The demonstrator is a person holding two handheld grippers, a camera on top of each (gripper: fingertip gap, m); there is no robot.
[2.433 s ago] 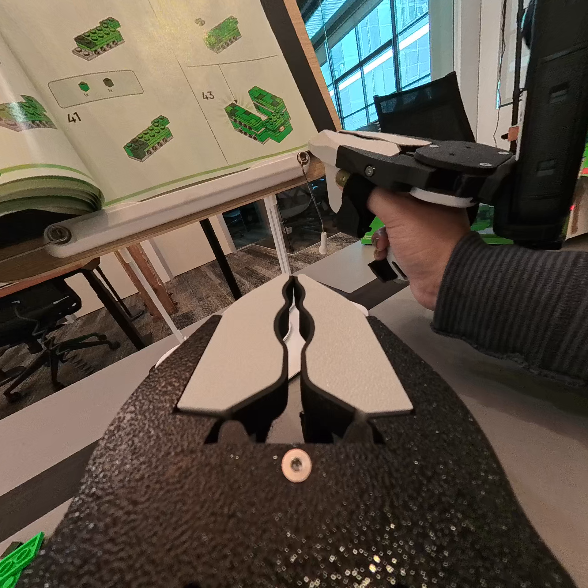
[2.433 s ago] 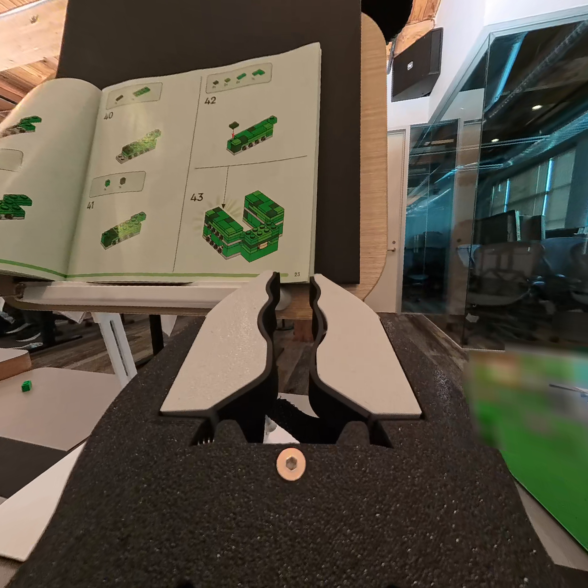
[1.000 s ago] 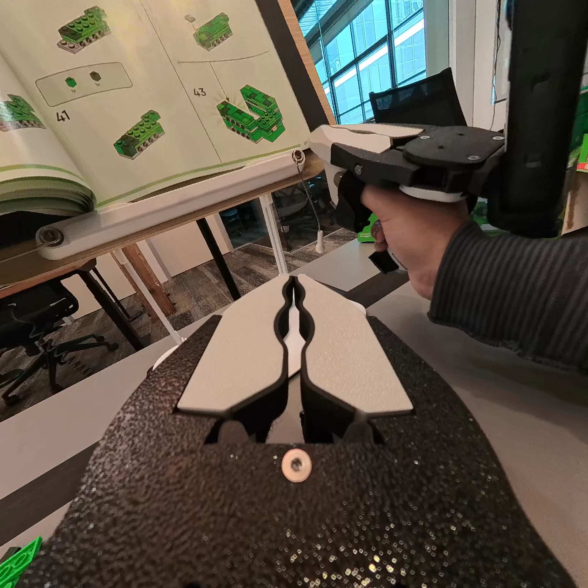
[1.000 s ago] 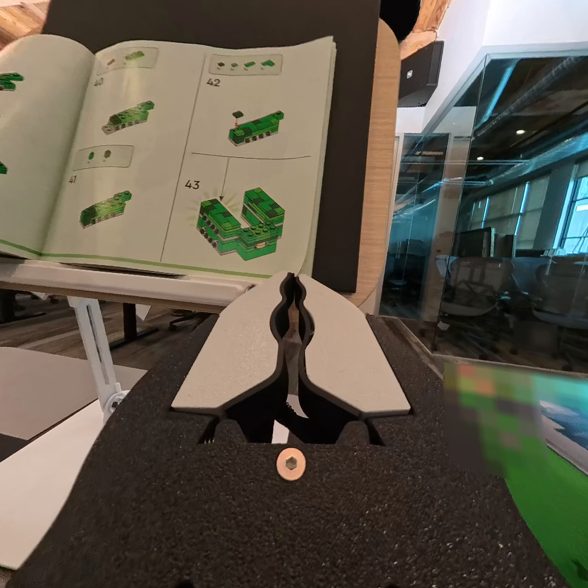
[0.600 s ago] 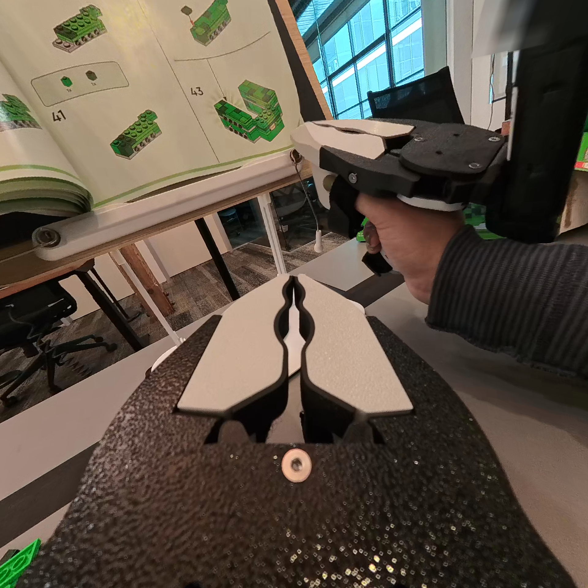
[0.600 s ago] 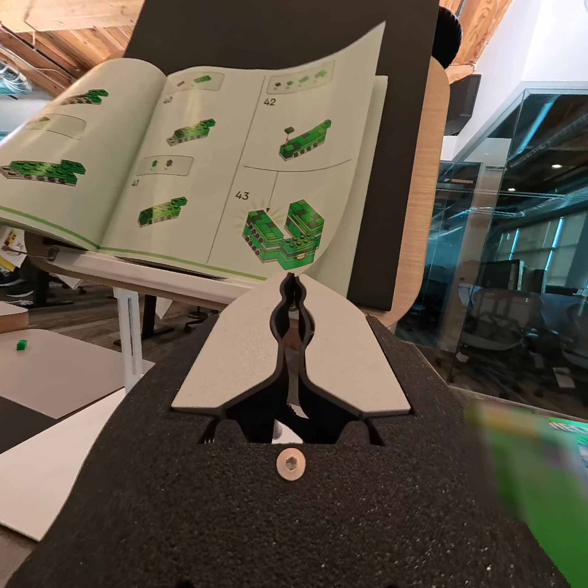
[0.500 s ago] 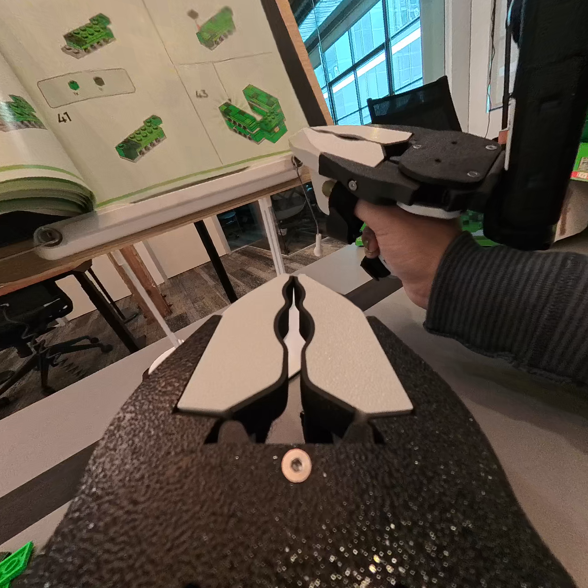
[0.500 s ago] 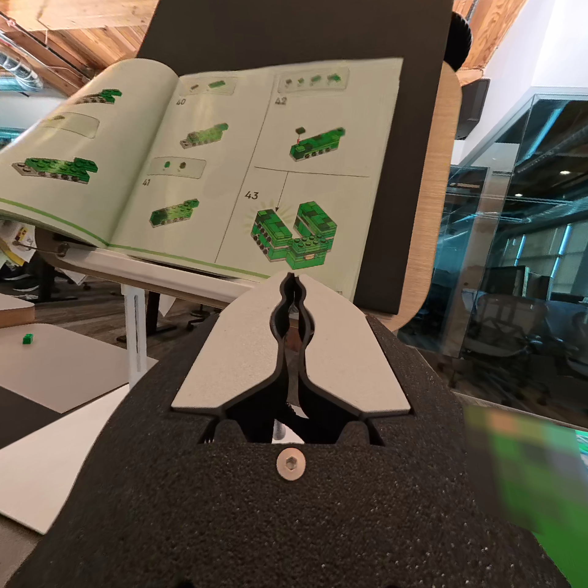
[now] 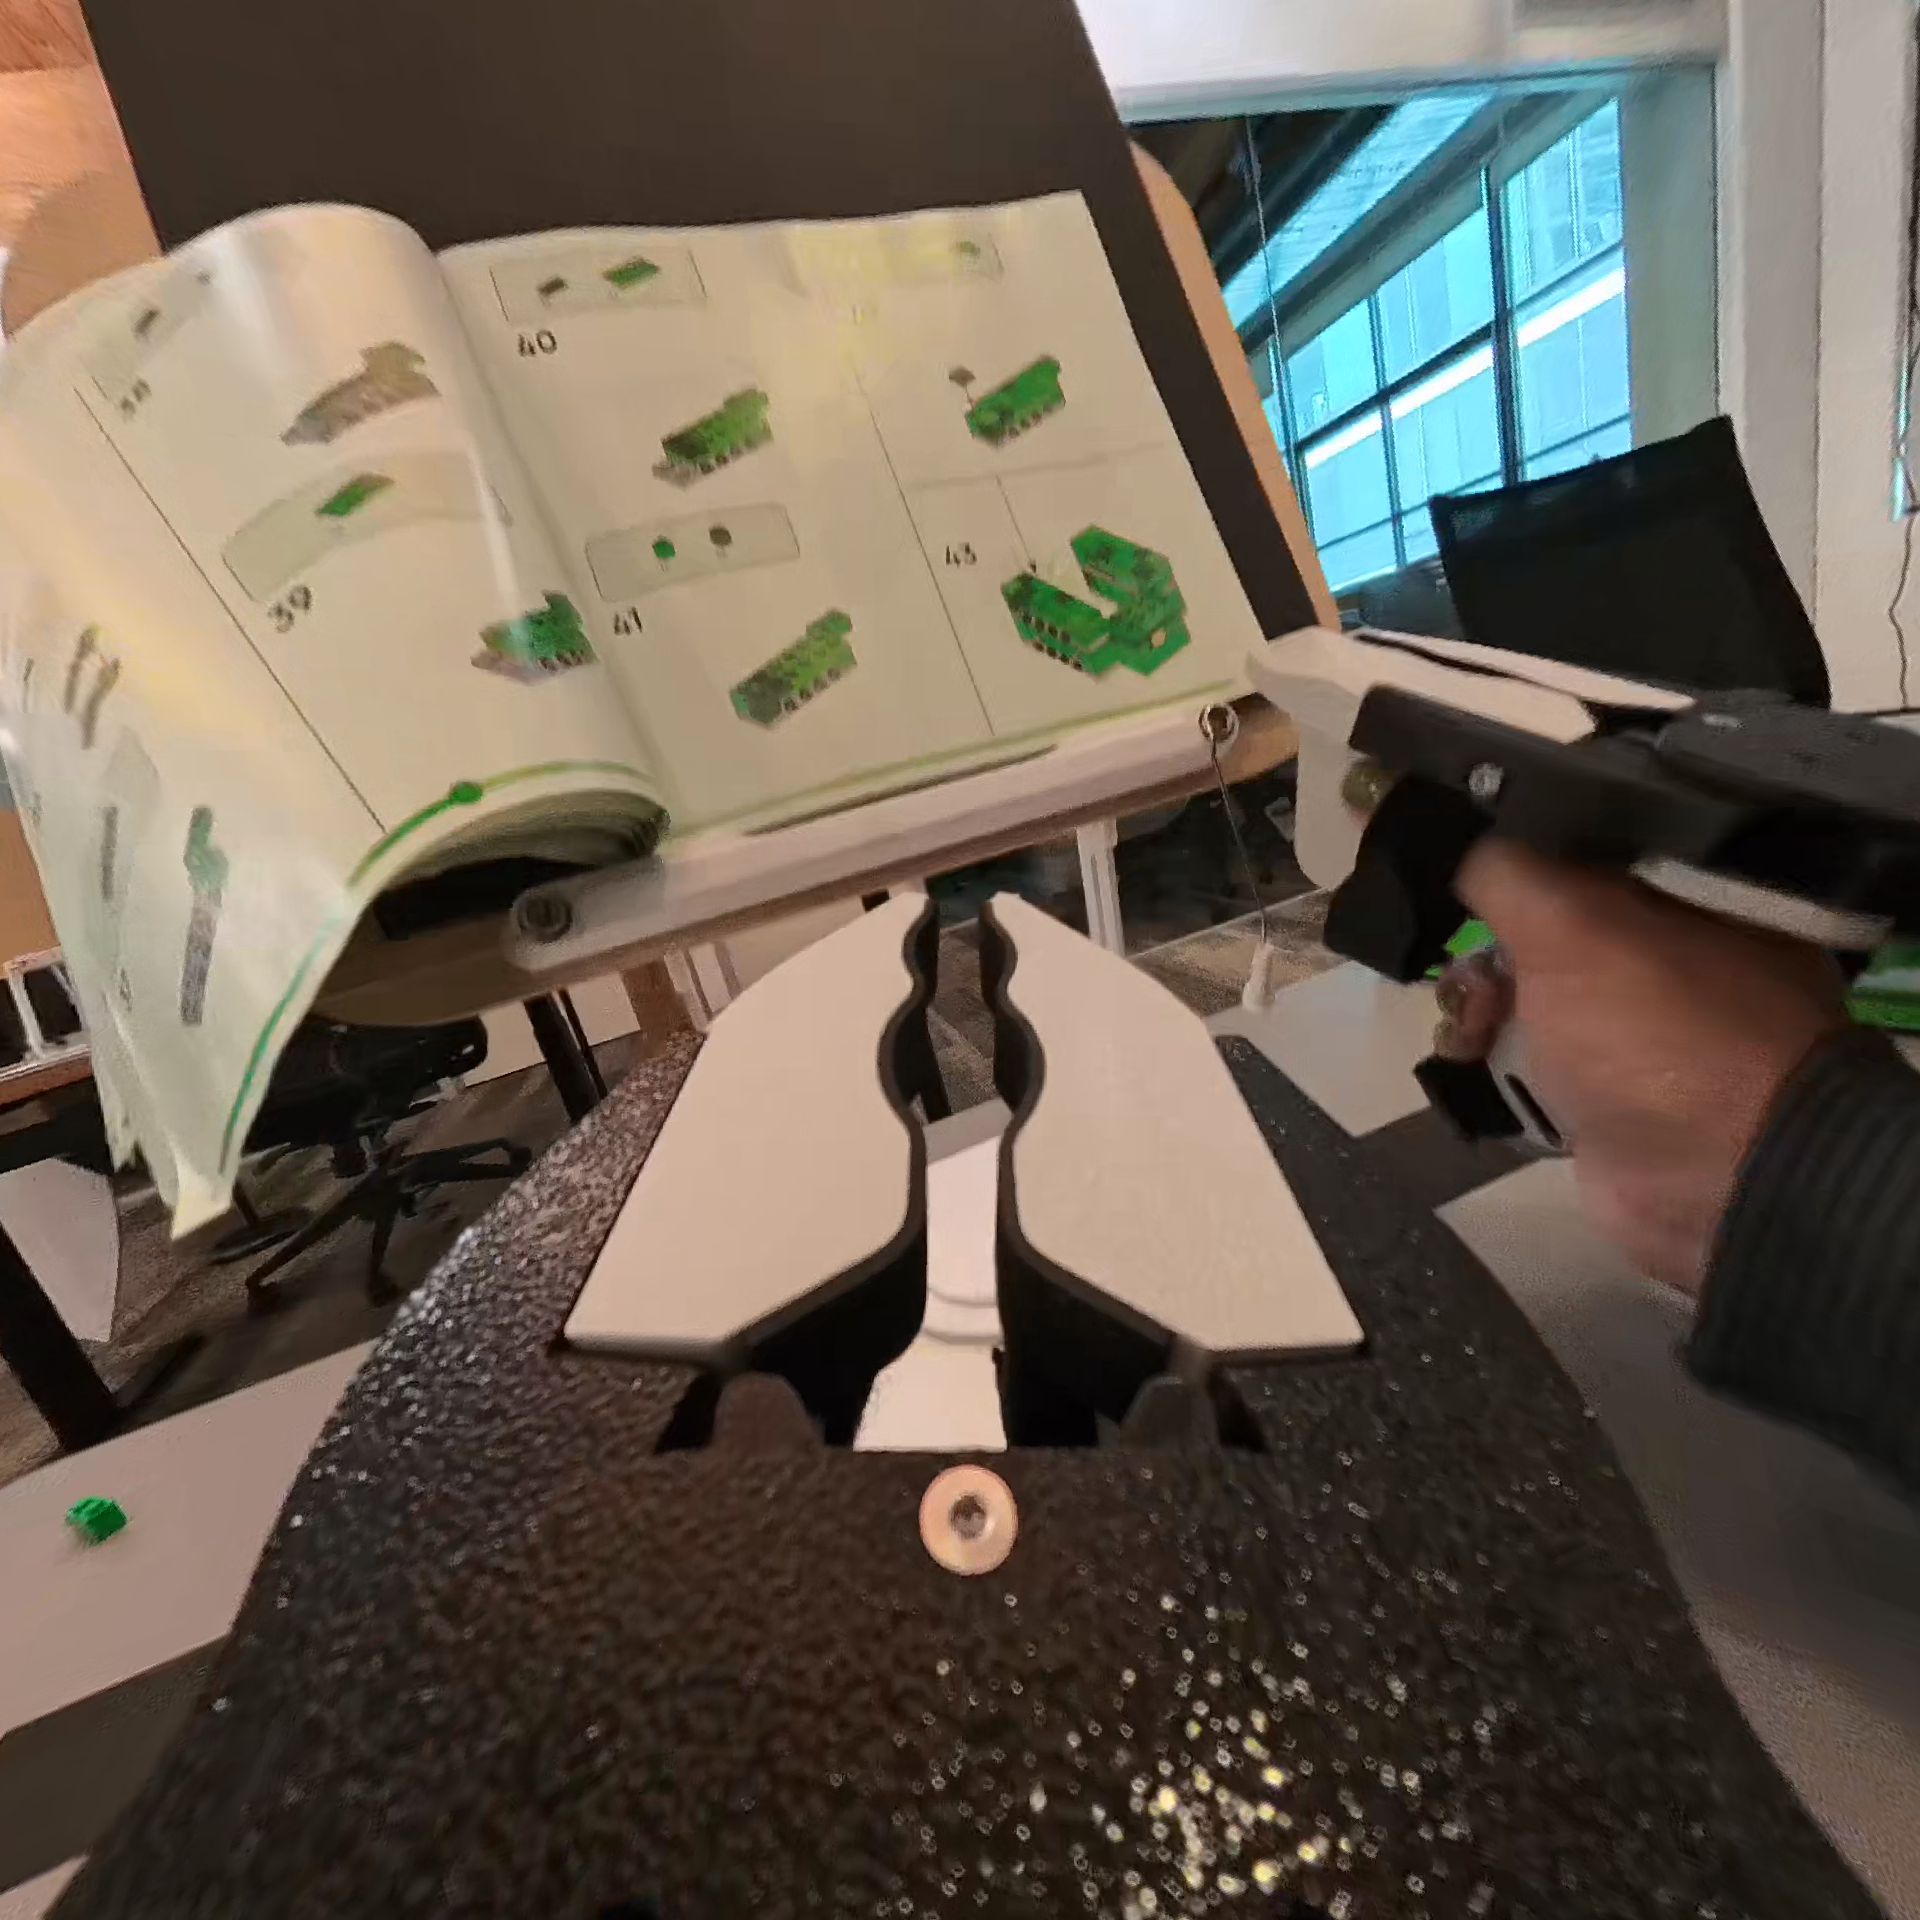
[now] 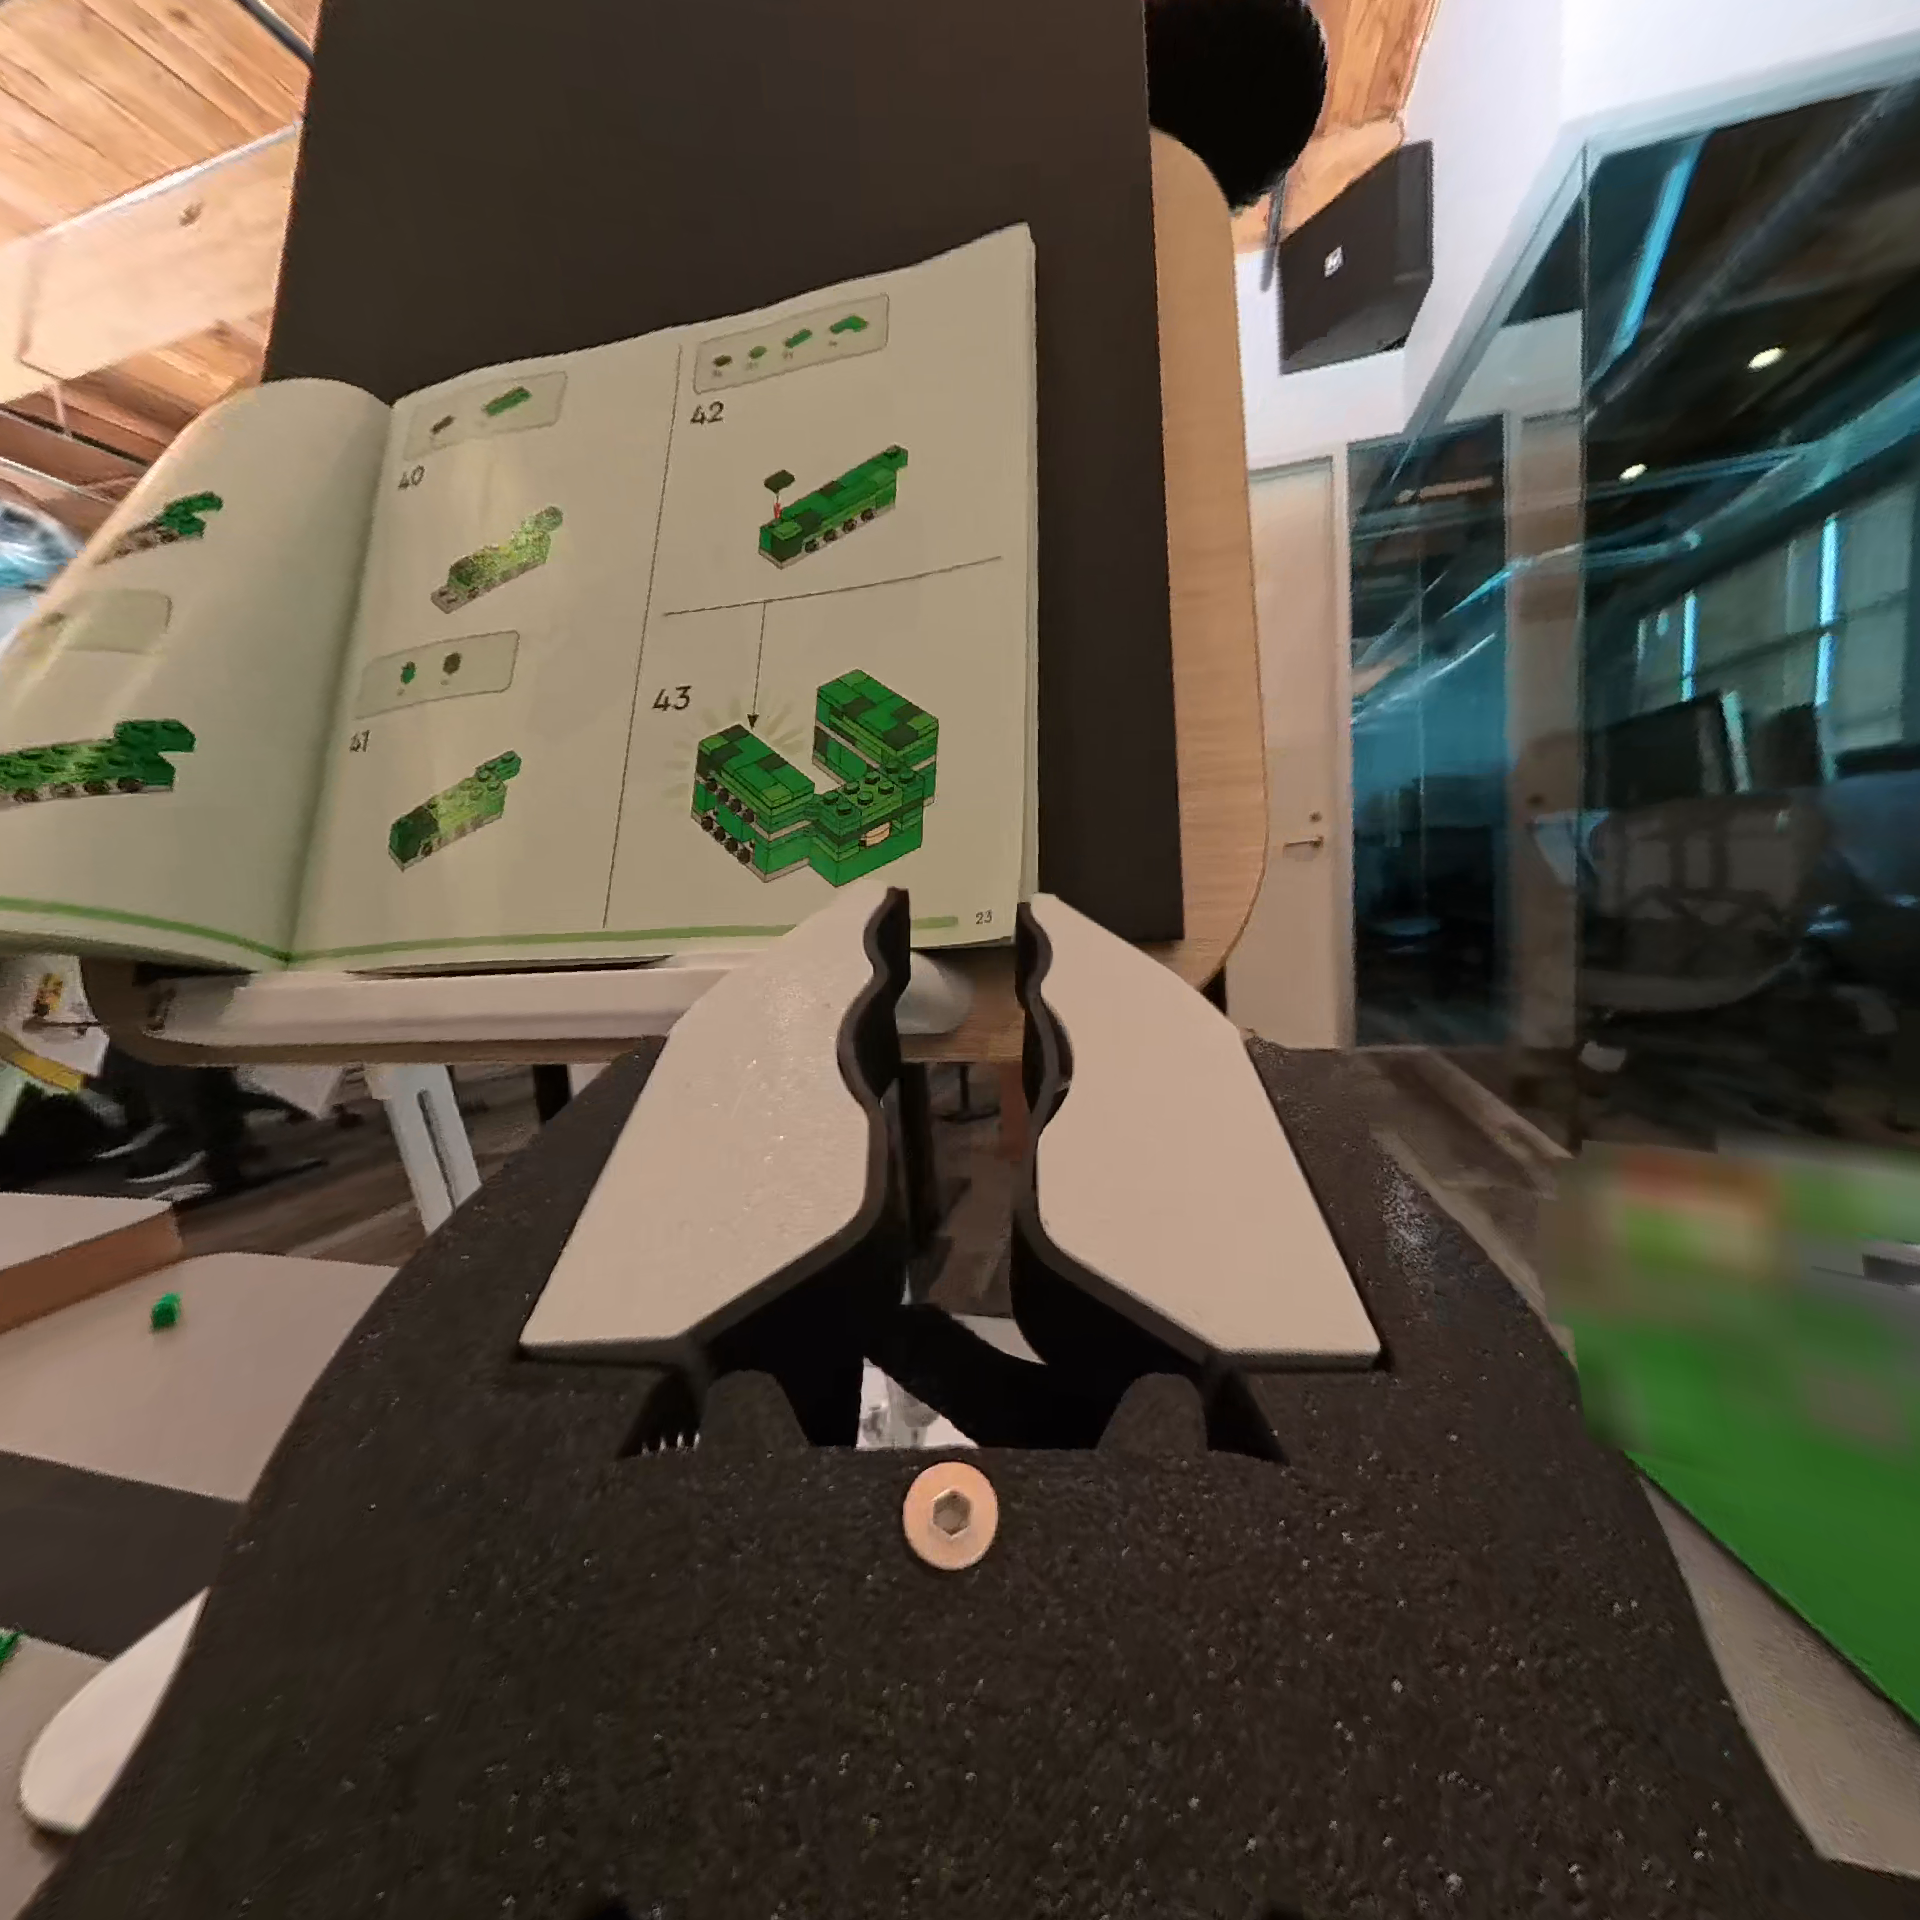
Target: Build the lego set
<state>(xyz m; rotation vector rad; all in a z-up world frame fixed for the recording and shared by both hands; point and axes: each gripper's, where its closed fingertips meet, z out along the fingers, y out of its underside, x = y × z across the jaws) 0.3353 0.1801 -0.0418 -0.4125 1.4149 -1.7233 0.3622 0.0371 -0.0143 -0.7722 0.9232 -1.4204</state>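
Observation:
The open instruction booklet (image 9: 727, 520) rests on a tilted stand; its pages show green brick builds. My left gripper (image 9: 961, 920) points at it from below, its jaws a small gap apart and empty. My right gripper (image 9: 1288, 675), held by a hand (image 9: 1621, 1122), hovers by the booklet's lower right corner. In the right wrist view the right gripper (image 10: 961, 914) is open a little and empty, just under the booklet (image 10: 675, 644). One small green brick (image 9: 96, 1519) lies on the table at left; it also shows in the right wrist view (image 10: 164, 1312).
A loose booklet page (image 9: 156, 779) curls down at the left. The stand's white ledge (image 9: 831, 862) and leg (image 10: 426, 1143) are close ahead. A green box (image 10: 1787, 1455) lies at the right. Office chairs and glass walls are behind. About 15 cm separates my left fingertips from my right. The right gripper is farther from the small green brick (image 9: 96, 1519), some 45 cm, than the left, some 35 cm.
Both grippers went from shut to slightly open. Both views swung so that more of the booklet shows, and the right gripper moved closer to its lower right corner.

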